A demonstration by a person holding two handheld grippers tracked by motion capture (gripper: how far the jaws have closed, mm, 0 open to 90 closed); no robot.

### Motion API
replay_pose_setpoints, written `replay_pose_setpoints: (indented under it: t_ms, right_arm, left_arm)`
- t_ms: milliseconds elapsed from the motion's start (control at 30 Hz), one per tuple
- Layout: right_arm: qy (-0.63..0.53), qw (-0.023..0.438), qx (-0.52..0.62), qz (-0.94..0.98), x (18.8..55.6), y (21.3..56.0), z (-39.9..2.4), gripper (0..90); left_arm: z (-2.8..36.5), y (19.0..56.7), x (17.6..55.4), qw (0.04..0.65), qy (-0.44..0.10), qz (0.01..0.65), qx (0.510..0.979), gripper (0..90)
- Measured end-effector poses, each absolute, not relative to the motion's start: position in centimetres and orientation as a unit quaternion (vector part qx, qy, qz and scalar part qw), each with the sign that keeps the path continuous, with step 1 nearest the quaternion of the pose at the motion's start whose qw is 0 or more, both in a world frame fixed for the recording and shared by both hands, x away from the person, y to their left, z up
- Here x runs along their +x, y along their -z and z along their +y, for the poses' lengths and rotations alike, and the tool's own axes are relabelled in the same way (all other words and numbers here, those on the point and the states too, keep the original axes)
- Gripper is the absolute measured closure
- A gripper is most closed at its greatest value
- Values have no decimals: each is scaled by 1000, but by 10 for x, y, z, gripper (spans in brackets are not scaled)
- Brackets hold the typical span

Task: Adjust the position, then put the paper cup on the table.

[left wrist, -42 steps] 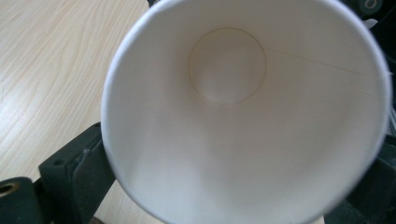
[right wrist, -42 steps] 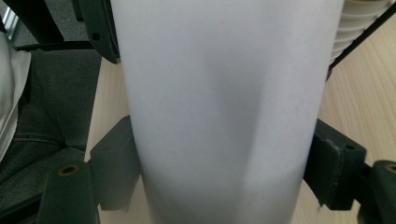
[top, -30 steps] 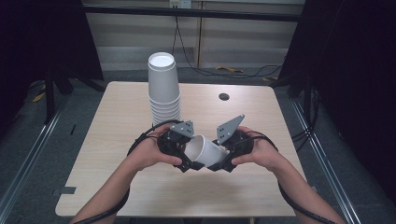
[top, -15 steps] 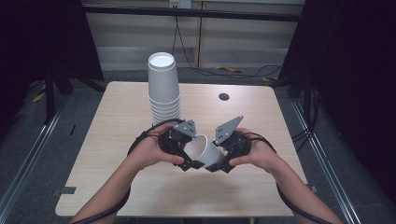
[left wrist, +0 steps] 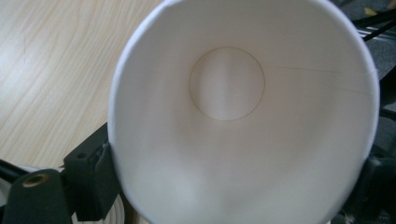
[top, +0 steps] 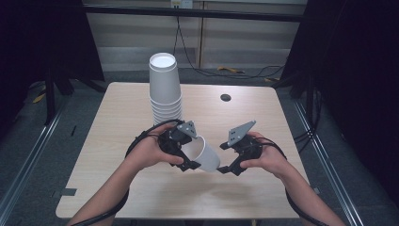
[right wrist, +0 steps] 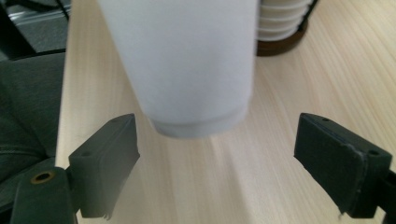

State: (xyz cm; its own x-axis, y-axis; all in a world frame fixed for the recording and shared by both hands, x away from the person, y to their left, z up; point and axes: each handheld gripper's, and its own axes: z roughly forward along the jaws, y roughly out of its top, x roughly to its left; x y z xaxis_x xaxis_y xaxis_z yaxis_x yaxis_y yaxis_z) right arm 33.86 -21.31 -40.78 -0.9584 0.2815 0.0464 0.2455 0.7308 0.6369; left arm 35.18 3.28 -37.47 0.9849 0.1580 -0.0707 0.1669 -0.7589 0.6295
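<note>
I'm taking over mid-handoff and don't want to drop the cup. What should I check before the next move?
1. Left claw clamped on the paper cup at its rim: ok.
2. Right claw clear of the cup; its jaws have just been opening, with the cup's base ahead of the pads, untouched: ok.
3. Cup undamaged: ok inside in the left gripper view; outside cannot tell.
4. Cup stack upright: ok.
5. Bare table on the right for setting down: ok.
</note>
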Motion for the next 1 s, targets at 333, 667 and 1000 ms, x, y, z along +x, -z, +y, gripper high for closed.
replay_pose_setpoints:
  t_ms: [333,667,1000]
  right_arm:
    - [-348,79,227,906,344,433,-242,132]
    - [-332,103,278,895,343,465,-253,131]
    - [-330,118,302,887,343,487,-261,131]
  left_arm:
    - [24,380,348,289,0,81,954,120]
    - [23,385,347,269,8,78,960,119]
    - [21,387,347,252,10,78,964,118]
